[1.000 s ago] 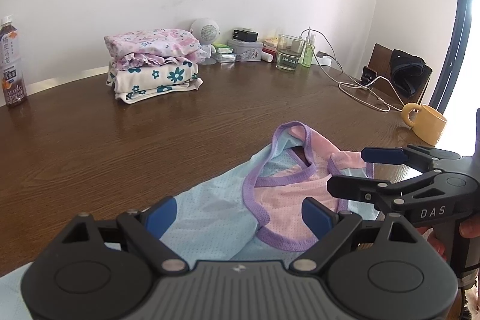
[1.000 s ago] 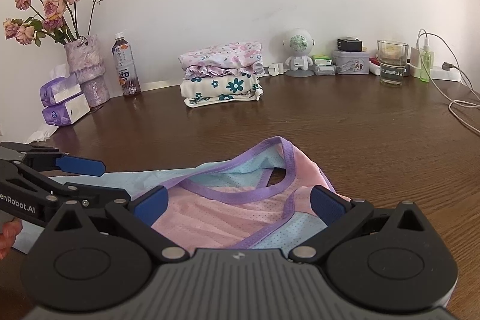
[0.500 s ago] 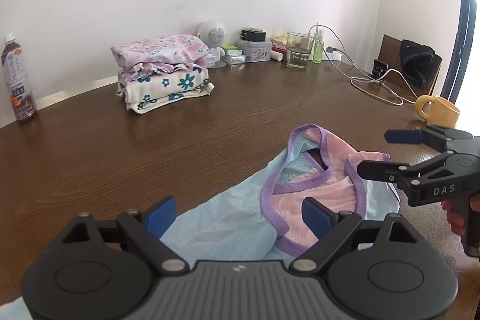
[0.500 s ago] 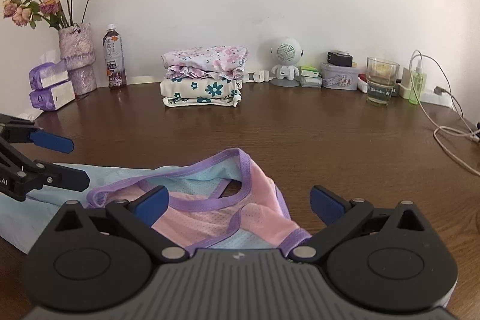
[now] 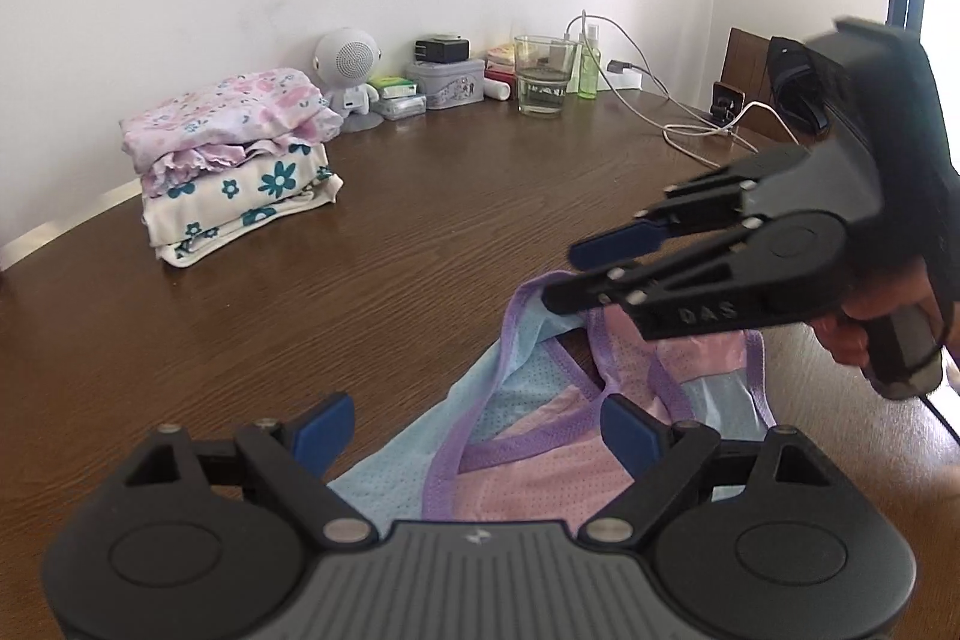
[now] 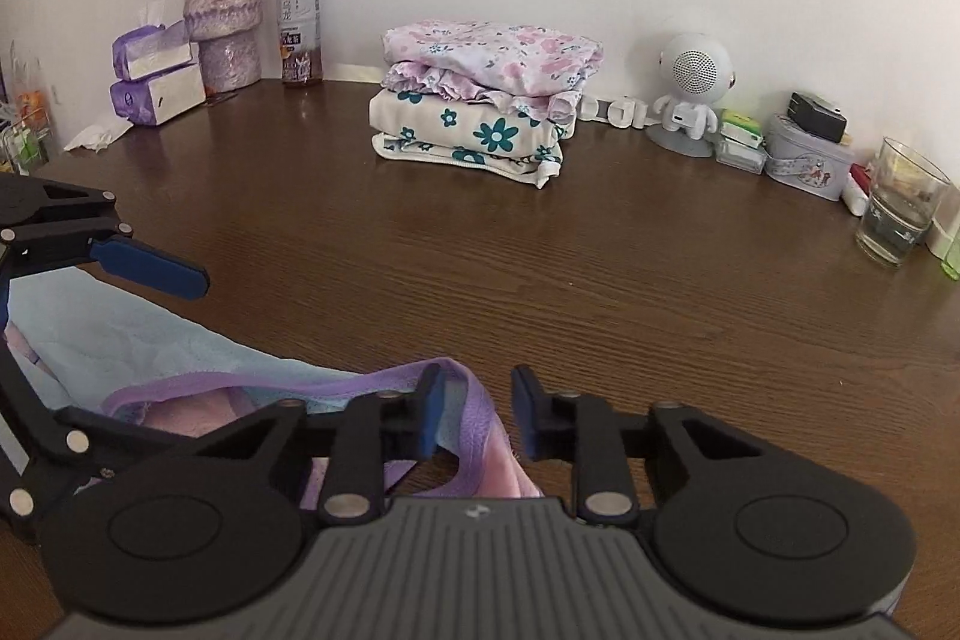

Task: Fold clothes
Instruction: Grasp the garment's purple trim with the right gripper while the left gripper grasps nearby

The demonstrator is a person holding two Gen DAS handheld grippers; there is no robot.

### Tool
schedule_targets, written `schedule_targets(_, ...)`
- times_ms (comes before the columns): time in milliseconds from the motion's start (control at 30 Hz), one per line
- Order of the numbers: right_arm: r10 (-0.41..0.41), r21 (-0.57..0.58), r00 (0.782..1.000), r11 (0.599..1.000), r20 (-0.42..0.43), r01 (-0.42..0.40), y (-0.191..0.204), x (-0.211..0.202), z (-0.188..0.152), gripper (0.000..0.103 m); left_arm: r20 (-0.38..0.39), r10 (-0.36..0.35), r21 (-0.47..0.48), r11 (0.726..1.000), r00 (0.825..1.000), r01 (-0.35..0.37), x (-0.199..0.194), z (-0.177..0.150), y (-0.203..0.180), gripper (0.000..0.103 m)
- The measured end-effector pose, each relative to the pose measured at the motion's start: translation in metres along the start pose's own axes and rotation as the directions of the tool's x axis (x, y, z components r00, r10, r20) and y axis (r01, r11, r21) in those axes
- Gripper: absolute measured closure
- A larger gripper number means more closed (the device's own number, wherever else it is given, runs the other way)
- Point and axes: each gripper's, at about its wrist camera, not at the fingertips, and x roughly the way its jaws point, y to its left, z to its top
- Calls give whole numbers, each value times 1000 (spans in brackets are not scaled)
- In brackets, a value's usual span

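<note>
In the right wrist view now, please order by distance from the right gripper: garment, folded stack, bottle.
From the right gripper:
1. Garment, between its fingers, low left.
2. Folded stack, mid-table, ahead.
3. Bottle, back left by the wall.

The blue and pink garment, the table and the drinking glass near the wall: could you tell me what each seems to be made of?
The garment looks like thin mesh knit, likely synthetic: rows of tiny holes, matte, with purple binding.

The table looks like dark wood or wood veneer: visible grain, slight sheen.

The drinking glass looks like clear glass, though clear plastic cannot be ruled out: transparent, with clear liquid inside.
</note>
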Motion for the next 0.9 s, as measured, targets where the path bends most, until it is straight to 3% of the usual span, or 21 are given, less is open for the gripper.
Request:
schedule_targets(33, 6, -8, 1000, 1000, 7, -6, 0, -1, 0, 97, -2, 1, 3, 1000, 1000, -1, 1, 1, 0, 15)
schedule_targets(200, 10, -63, 996, 998, 86, -5, 8, -28, -17, 98, -3, -20, 2, 1000, 1000, 20, 7, 8, 1, 23)
schedule_targets(433, -57, -154, 988, 985, 143, 80, 27, -53, -44, 99, -13, -76, 67, 995, 997, 77, 21, 14, -17, 55)
schedule_targets(633, -75, -208, 987, 973, 145, 104, 37, -62, -57, 100, 1, -87, 156, 984, 996, 85, 30, 15, -39, 62)
schedule_targets(700, -80, -241, 988, 964, 130, 110, 41, -61, -62, 100, -4, -93, 190, 977, 996, 92, 33, 15, -45, 73)
schedule_targets(767, -77, -218, 988, 970, 130, 105, 37, -65, -65, 99, -11, -96, 226, 969, 995, 96, 37, 13, -52, 90)
schedule_targets(900, -66, -114, 987, 990, 147, 83, 21, -78, -70, 94, -11, -95, 279, 956, 995, 94, 41, 9, -61, 90)
